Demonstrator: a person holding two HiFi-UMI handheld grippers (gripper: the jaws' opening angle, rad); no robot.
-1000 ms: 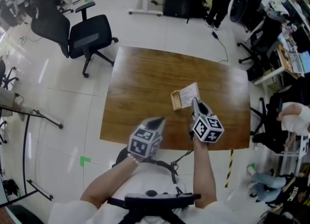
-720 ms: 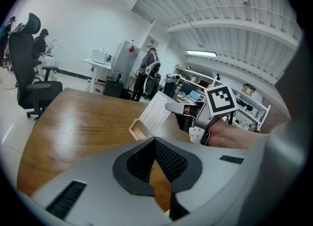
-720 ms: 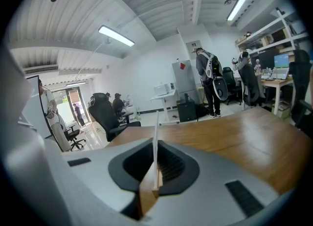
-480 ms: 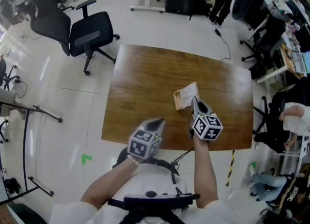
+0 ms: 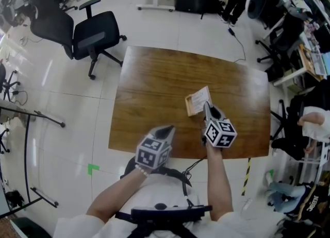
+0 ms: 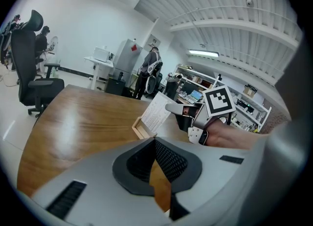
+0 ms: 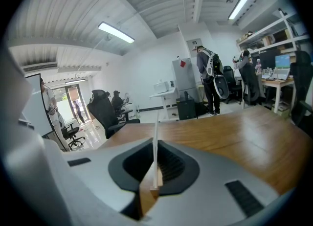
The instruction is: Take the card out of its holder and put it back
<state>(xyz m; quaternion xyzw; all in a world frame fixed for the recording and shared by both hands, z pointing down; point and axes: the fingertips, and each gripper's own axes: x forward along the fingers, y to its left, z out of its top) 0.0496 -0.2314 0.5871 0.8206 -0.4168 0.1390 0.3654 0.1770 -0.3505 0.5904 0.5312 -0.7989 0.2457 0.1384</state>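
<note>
One gripper is at work: the right gripper (image 5: pixel 207 108) is clenched on the card (image 5: pixel 201 98), which stands tilted in its wooden holder (image 5: pixel 189 107) on the table (image 5: pixel 154 87). The left gripper (image 5: pixel 168 129) hangs apart, closed on nothing. The card looks seated in the slot, so a pull or a release seems next. A pull should run straight along the slot — nothing steadies the holder.

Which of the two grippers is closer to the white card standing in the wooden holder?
Right. The right gripper has its jaws closed on the card, at its edge; the left gripper hangs apart from it, jaws together, over the table's near edge.
</note>
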